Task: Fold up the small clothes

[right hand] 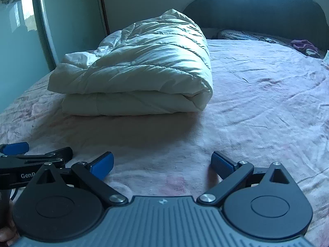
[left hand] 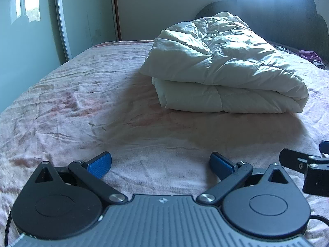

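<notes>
Both tongs are held low over a pink bed sheet [left hand: 82, 94], side by side and near each other. Left tongs [left hand: 160, 164] are spread wide with nothing between the blue pads; right tongs [right hand: 162, 164] are likewise spread wide and carry nothing. Each pair is partly seen at the edge of the other's view.

Ahead of them, a pale quilted garment or cover [left hand: 222, 65] is seen lying on the bed, folded into a thick stack of about two layers, with a rounded fold on its right side and looser, rumpled edges toward the left. It is well apart from both tongs, untouched. A dark headboard [right hand: 257, 10] is seen behind it, and a small purple cloth [right hand: 304, 46] is crumpled near the headboard at the far right.

Folding of the pale item is judged to be largely done. The purple cloth, if part of the task, is judged to be left unfolded; that cannot be told for certain.
</notes>
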A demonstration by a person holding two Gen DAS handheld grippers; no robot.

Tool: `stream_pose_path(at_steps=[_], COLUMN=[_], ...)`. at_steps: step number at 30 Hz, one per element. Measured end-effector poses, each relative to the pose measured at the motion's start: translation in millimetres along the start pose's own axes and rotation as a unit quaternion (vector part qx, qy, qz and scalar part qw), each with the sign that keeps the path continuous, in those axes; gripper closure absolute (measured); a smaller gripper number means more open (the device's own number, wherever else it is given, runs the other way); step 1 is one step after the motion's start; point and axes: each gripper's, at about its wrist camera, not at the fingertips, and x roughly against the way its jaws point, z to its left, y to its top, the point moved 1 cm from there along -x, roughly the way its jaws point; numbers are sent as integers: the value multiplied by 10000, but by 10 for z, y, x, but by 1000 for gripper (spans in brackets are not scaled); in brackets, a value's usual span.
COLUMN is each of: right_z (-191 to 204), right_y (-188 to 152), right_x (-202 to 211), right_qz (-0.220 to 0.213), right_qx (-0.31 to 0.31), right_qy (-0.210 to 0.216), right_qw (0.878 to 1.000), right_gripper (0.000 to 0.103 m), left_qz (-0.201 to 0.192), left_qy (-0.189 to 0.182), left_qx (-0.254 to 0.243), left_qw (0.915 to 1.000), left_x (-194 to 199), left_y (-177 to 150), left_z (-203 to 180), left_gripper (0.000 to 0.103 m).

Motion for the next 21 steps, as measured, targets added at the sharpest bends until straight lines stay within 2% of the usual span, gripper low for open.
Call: stream_pose_path(at_steps=[21], right_z=[59], right_y=[-55], right_x=[-60], right_qz=[-13], right_qx=[239], right_qy=[-58], right_qw=[9997], right_gripper=[0], left_qz=[18], left_qy=[-50], left_qx=[113], left_qw=[9999], left_x=[-12], left_y=[1], left_z=[10], left_gripper=[0])
